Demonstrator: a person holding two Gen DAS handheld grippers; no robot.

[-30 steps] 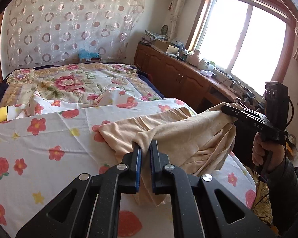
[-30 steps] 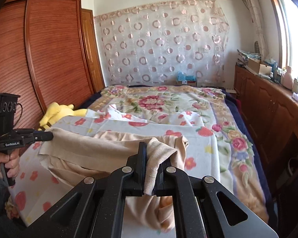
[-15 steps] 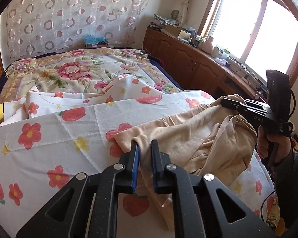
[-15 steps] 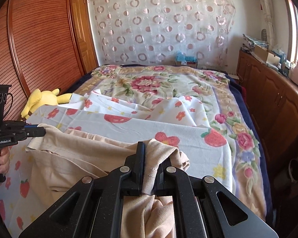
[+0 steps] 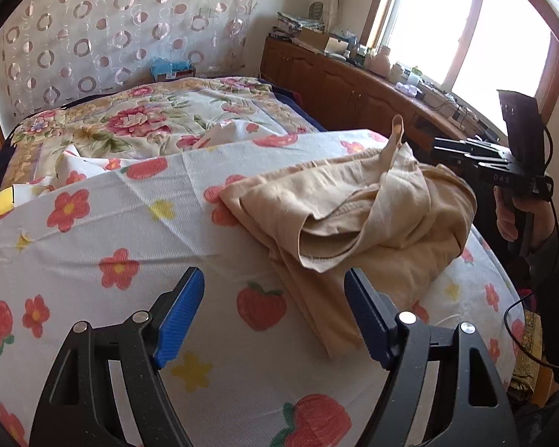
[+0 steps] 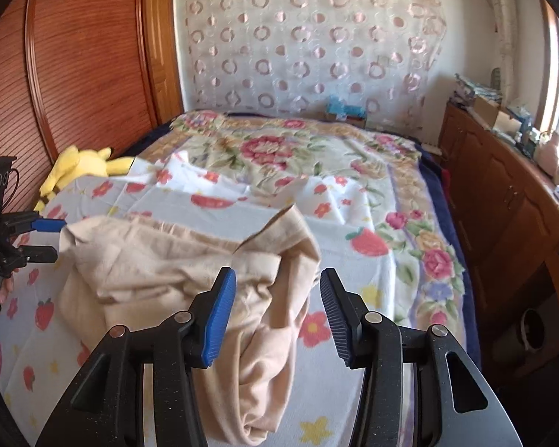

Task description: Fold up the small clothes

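Both tongs [image 5: 274,316] [image 6: 277,313] now off garment [image 5: 354,216].

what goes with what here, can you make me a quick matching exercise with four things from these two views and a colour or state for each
Things:
1. garment
2. left gripper
3. plush toy
4. wardrobe door

Colour or state:
a. yellow, lying at the bed's edge
b. beige, crumpled on the strawberry sheet
c. reddish-brown wood
d. open, holding nothing

Pairs: 1-b, 2-d, 3-a, 4-c
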